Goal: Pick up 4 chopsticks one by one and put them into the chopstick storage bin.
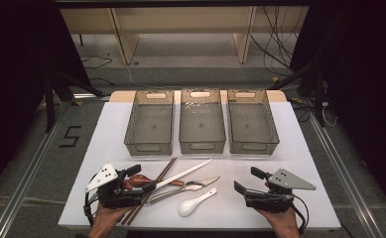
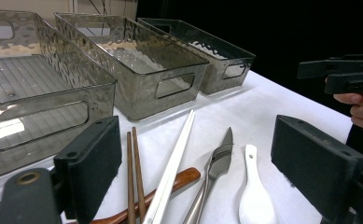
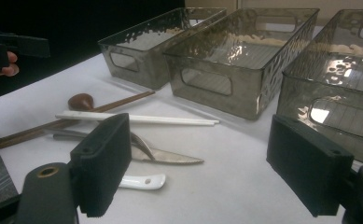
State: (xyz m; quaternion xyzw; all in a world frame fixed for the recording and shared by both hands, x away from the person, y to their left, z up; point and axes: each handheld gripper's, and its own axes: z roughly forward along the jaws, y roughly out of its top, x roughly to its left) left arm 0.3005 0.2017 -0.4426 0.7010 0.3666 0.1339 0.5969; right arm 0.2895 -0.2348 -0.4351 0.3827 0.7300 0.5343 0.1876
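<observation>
- We see three smoky see-through bins in a row at the far side of the white tabletop (image 1: 289,148): the left bin (image 1: 149,123), the middle bin (image 1: 202,121) and the right bin (image 1: 252,121), standing close side by side, each with a cut-out handle in its end walls.
- All three bins show bare ribbed floors.
- In front of the bins lies the cutlery: brown chopsticks (image 1: 153,191), white chopsticks (image 1: 185,173), a wooden spoon (image 1: 141,180), a metal knife and fork (image 1: 193,186) and a white ceramic spoon (image 1: 195,203).
- The chopsticks cross over the wooden spoon; the ceramic spoon lies apart, nearest us.
- Our left gripper (image 1: 141,179) rests at the left end of the cutlery, jaws spread wide, nothing clamped; in its own view the utensils lie ahead between the jaws.
- Our right gripper (image 1: 247,181) sits well right of the cutlery, jaws also wide and empty.
- Beyond the table we see a grey floor, loose cables, pale wooden furniture legs and dark surroundings.
</observation>
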